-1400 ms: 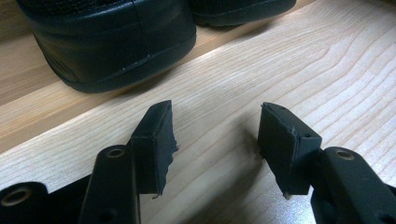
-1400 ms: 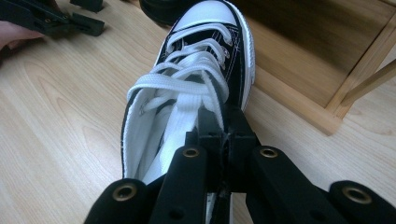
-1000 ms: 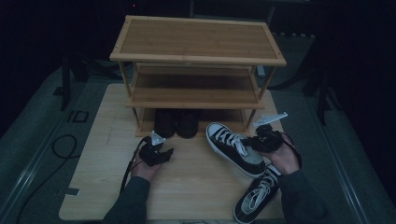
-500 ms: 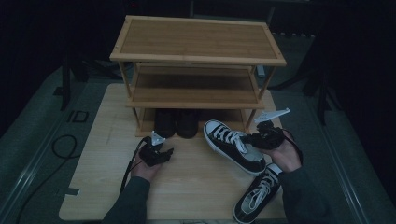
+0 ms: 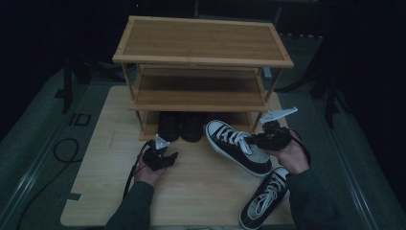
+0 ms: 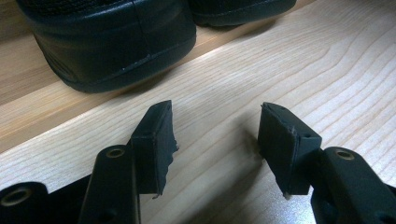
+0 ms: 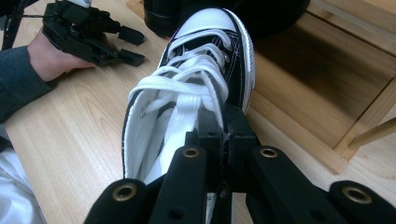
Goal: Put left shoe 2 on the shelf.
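Note:
My right gripper [image 5: 253, 140] [image 7: 224, 126] is shut on the side of the upper of a black-and-white lace-up sneaker [image 5: 234, 143] [image 7: 187, 79]. The sneaker's toe points at the bottom shelf of the bamboo shoe rack [image 5: 201, 38]. Its mate [image 5: 263, 201] lies on the wooden board near the front right. My left gripper [image 5: 171, 155] [image 6: 215, 135] rests on the board with its jaws open and nothing between them, just in front of a pair of black shoes [image 5: 181, 125] [image 6: 116, 42] on the lowest shelf. It also appears at the top left of the right gripper view [image 7: 140, 46].
The rack has three shelves; the top shelf and the middle shelf [image 5: 201, 91] are bare. The wooden board [image 5: 201, 191] has free room between the two hands. A dark cable [image 5: 62, 148] loops on the grey floor at the left.
The right gripper has nudged the held sneaker slightly left and toward the rack. The left gripper has stayed put.

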A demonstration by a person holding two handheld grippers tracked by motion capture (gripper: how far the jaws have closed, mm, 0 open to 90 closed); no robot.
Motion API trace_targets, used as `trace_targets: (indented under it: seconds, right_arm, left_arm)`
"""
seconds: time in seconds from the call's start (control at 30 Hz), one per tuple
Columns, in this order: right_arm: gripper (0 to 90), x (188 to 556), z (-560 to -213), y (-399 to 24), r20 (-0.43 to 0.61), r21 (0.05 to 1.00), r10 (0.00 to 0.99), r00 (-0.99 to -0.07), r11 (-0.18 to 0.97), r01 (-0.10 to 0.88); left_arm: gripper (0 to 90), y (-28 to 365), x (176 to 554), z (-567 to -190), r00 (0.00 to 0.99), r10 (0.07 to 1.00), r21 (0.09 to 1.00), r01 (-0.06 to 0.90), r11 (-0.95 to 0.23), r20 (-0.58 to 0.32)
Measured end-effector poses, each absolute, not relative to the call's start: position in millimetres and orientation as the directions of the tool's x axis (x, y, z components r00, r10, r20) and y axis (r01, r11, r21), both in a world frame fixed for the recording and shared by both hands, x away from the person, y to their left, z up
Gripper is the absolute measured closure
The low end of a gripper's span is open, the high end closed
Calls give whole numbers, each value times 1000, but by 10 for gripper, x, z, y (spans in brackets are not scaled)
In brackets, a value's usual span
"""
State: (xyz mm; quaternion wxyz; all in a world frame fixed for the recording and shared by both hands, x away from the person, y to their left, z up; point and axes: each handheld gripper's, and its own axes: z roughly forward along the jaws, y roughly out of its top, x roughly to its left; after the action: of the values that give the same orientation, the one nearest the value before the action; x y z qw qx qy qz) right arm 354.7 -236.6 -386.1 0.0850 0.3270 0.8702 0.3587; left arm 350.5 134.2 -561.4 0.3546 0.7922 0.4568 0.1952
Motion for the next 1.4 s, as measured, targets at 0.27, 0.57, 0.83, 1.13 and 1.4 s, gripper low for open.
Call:
trace_targets:
  seconds: [0.27,0.57,0.83,1.13,1.4]
  right_arm:
    - [879,3572,-3808,-2359,96,693,599,-795,532,486]
    - [879,3570,-3743,-2314,77,700,558,-826,560,443]
    - [878,3586,-3694,-2256,76,708,524,-848,571,416]
    - [878,3610,-3638,-2216,90,721,500,-861,564,403]
    - [878,3627,-3577,-2171,101,736,478,-872,554,389]
  left_arm:
    - [459,1341,3505,-5615,505,863,741,585,-329,-16]
    - [459,1340,3505,-5615,505,863,741,586,-328,-17]
    - [459,1340,3505,-5615,505,863,741,586,-328,-17]
    - [459,1341,3506,-5615,505,863,741,584,-330,-14]
    - [459,1342,3506,-5615,505,863,741,584,-330,-14]
